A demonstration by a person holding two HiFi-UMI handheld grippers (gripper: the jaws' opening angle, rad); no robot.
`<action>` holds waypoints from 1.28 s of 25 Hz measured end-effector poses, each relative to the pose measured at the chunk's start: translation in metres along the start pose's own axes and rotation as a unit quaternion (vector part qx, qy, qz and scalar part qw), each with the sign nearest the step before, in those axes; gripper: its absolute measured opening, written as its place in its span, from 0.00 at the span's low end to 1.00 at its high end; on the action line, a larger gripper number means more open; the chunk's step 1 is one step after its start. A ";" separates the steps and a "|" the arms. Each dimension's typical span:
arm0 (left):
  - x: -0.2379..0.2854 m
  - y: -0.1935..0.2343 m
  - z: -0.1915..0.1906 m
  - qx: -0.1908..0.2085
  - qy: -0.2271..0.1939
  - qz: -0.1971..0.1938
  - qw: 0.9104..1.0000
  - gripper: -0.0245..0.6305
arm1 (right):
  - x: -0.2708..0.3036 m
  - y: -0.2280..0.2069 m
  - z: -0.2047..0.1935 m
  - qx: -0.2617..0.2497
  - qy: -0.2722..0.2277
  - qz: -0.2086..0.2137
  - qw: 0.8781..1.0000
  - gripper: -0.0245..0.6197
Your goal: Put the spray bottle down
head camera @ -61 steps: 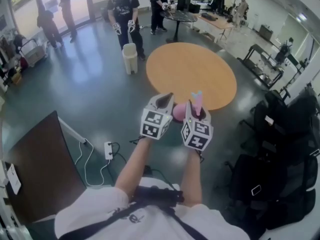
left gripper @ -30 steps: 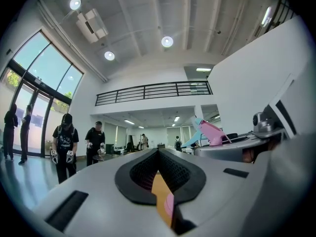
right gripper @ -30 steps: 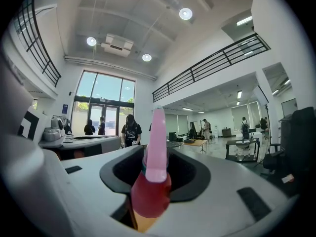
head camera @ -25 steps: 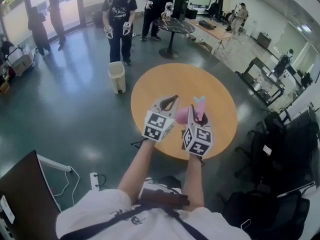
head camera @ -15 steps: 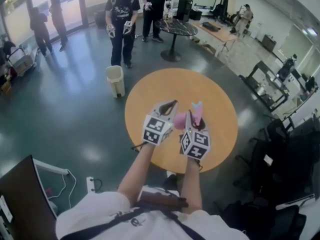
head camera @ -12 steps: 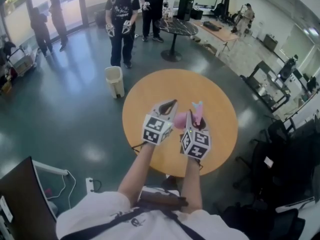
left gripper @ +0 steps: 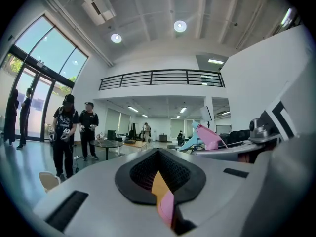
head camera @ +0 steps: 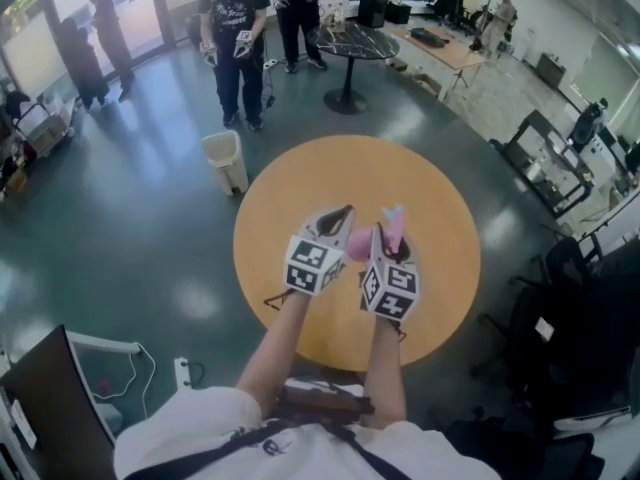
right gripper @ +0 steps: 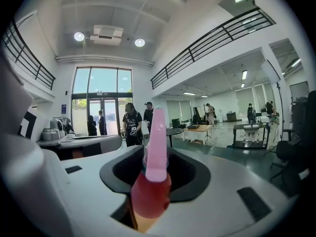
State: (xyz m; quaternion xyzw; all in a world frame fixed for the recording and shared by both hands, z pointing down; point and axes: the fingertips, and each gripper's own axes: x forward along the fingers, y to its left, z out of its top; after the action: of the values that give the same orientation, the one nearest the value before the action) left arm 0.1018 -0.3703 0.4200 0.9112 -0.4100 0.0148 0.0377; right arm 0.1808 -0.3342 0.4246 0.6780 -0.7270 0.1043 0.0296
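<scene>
R claw [head camera: 383, 236] is clamped on the pink translucent plastic spray bottle [head camera: 359, 245]. In the right gripper view the bottle [right gripper: 149, 189] is seen pinched betw. both jaws of the R claw [right gripper: 150, 157], upright, w/ its pink trigger head raised above the jaw tips. In the left gripper view the bottle head [left gripper: 209, 137] is seen off to the right, pink w/ a pale blue part.

L claw [head camera: 334, 214] is held shut w/ nothing gripped. In its own view the jaws of the L claw [left gripper: 159, 152] are seen together, w/ only a thin slit left; a strip of orange and pink is seen through it.

Both claws are held close side by side over the round orange wooden table [head camera: 330, 173], approx. mid-table. The bottle is carried over the table top; whether its base touches the top cannot be told.

A white plastic bin [head camera: 224, 159] is stood on the grey floor just beside the table's left edge. Two persons in dark clothes [head camera: 232, 38] are seen well beyond it, near a small dark round table [head camera: 352, 42].
</scene>
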 end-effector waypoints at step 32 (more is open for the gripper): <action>0.121 -0.012 -0.154 -0.062 0.119 -0.025 0.991 0.05 | 0.088 -0.120 -0.131 0.036 0.130 -0.046 0.990 0.30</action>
State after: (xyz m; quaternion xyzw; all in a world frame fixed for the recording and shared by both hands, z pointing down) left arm 0.1921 -0.4403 0.5801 0.9088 -0.3797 0.0968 0.1430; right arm 0.2797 -0.4028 0.5819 0.6920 -0.6808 0.2164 0.1038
